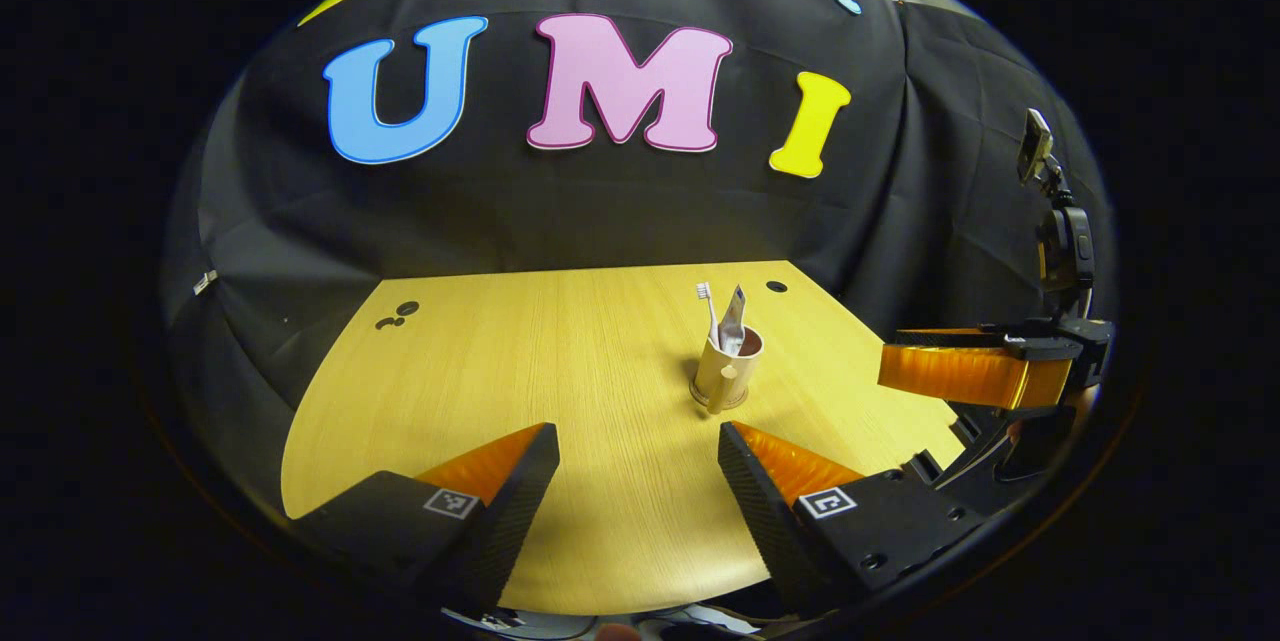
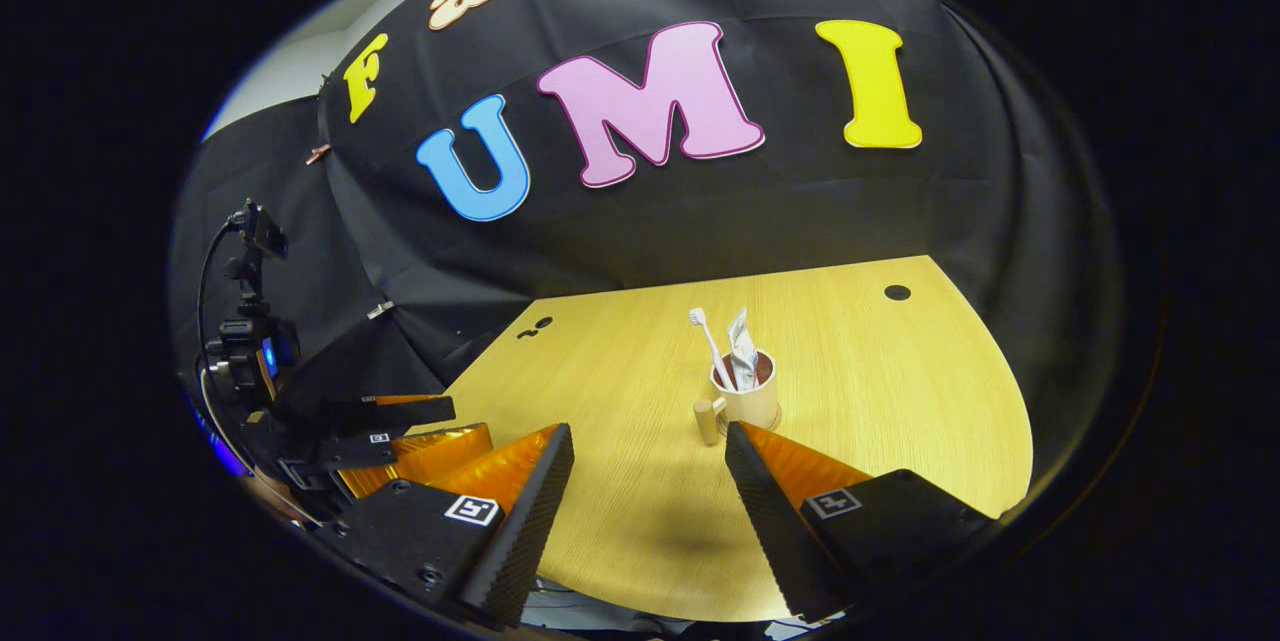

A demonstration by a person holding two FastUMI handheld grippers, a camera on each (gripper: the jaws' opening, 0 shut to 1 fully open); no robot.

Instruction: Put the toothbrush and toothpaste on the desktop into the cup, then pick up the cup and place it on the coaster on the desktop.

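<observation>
Cup cream, cylindrical, holds toothbrush, crinkled toothpaste; wood-grain desktop; both claws spread wide, empty.

Both views are sharp at the centre and bent strongly by the fisheye lens, so the tabletop curves at its edges and detail smears toward the rim. Light falls from above, making the wood bright and evenly lit while the cloth wall stays dim with soft folds. The cup casts a small shadow at its base, and a faint dark patch lies on the wood between the right gripper fingers.
</observation>
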